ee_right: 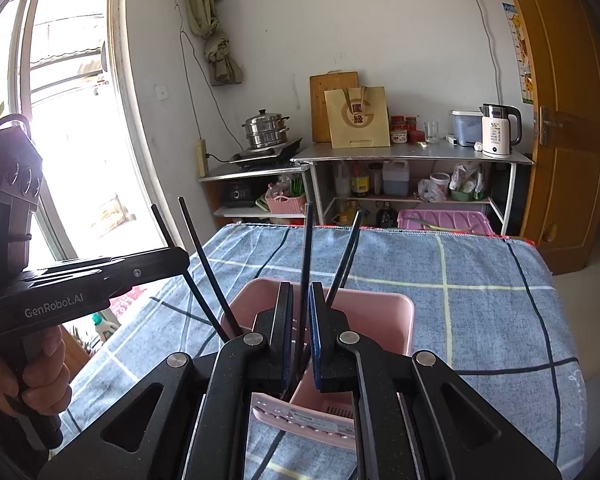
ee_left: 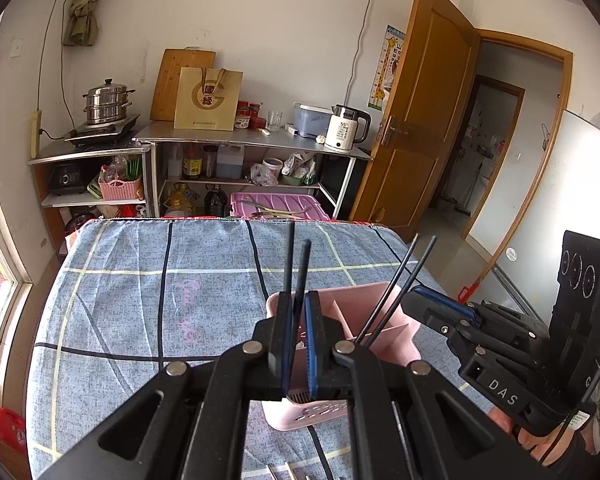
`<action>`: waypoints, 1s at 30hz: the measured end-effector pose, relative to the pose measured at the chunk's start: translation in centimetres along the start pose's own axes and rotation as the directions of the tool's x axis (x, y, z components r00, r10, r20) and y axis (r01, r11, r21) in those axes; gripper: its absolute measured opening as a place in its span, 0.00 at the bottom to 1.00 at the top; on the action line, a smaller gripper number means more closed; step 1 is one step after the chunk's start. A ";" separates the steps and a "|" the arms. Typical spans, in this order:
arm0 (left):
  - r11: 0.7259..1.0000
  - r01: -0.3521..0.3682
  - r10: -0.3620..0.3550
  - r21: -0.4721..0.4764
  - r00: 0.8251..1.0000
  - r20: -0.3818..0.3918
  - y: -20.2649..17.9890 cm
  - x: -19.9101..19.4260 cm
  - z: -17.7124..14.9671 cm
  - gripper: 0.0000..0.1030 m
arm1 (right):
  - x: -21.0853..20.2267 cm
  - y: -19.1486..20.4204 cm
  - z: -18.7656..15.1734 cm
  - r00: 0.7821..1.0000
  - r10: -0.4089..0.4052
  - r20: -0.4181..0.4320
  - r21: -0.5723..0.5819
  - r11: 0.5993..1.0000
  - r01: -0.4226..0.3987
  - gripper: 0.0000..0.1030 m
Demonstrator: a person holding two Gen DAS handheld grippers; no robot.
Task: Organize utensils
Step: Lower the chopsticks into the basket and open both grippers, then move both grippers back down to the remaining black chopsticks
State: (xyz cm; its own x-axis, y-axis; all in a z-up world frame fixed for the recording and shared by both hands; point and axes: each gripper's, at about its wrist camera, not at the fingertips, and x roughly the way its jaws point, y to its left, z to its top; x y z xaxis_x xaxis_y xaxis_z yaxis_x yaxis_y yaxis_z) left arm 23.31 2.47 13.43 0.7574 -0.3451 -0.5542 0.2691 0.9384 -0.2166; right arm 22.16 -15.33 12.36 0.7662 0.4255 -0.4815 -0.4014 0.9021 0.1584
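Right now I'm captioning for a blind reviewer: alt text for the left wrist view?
The left tool grips two black chopsticks upright above a pink utensil holder on a blue plaid tablecloth. Two more chopsticks lean in the holder, and the right tool reaches in beside it.

The left gripper [ee_left: 297, 300] fills the lower centre of its view, jaws nearly closed, while the right gripper [ee_right: 300, 292] sits likewise, and a hand [ee_right: 44, 376] grips a handle at lower left.
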 end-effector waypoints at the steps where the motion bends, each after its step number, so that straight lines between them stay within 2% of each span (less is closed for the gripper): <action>1: 1.000 -0.004 0.004 0.000 1.000 0.005 -0.1 -0.3 0.0 0.08 | -0.4 0.0 0.1 1.000 -0.002 0.006 -0.001 1.000 0.002 0.09; 5: 1.000 -0.013 0.013 -0.002 0.999 0.042 -0.2 -1.7 -0.1 0.20 | -2.2 -0.1 0.0 0.999 -0.005 0.036 0.000 1.000 0.005 0.10; 11: 1.000 -0.030 0.030 0.001 0.995 0.099 -0.7 -4.4 -0.9 0.21 | -5.3 -0.1 -1.0 0.997 -0.027 0.066 0.000 1.000 0.027 0.10; 16: 1.000 -0.020 0.018 0.019 0.992 0.127 -1.8 -6.4 -2.9 0.23 | -7.3 -0.4 -3.3 0.997 -0.056 0.054 0.007 0.998 0.056 0.10; 21: 1.000 0.015 -0.017 0.026 0.994 0.103 -2.9 -6.8 -5.9 0.24 | -8.0 -0.9 -6.5 0.997 -0.074 0.002 0.029 0.997 0.073 0.10; 30: 0.998 0.043 -0.043 0.042 0.999 0.006 -4.3 -5.1 -11.3 0.24 | -6.7 -1.9 -12.4 0.986 -0.075 -0.149 0.065 0.994 0.086 0.10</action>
State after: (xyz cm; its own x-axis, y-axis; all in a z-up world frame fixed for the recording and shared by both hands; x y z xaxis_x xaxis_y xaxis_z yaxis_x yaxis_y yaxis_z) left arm 11.58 0.04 8.13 0.7484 -0.3852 -0.5399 0.3261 0.9226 -0.2061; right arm 11.62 -20.76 4.60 0.7106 0.3411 -0.6155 -0.3010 0.9379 0.1722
